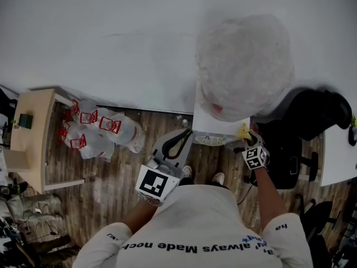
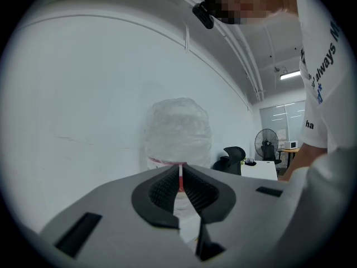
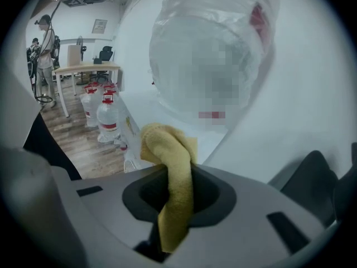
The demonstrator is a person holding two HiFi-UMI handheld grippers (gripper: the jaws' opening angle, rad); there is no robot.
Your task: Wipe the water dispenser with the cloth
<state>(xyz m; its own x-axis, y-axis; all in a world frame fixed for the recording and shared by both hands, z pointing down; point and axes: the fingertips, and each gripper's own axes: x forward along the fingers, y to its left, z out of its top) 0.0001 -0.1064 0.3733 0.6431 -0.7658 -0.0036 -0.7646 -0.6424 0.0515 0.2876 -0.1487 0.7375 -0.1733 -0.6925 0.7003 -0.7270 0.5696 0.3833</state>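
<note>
Your right gripper (image 3: 177, 177) has its jaws clamped on the cloth (image 3: 162, 144), held by the dispenser's (image 1: 215, 124) front corner under the bottle (image 1: 245, 66). Your left gripper (image 2: 181, 186) hangs closed, empty. Wiping looks barely begun; most surfaces remain

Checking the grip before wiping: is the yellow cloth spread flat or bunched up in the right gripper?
Bunched. The cloth is a folded wad pinched between the jaws of the right gripper, one end hanging below.
</note>
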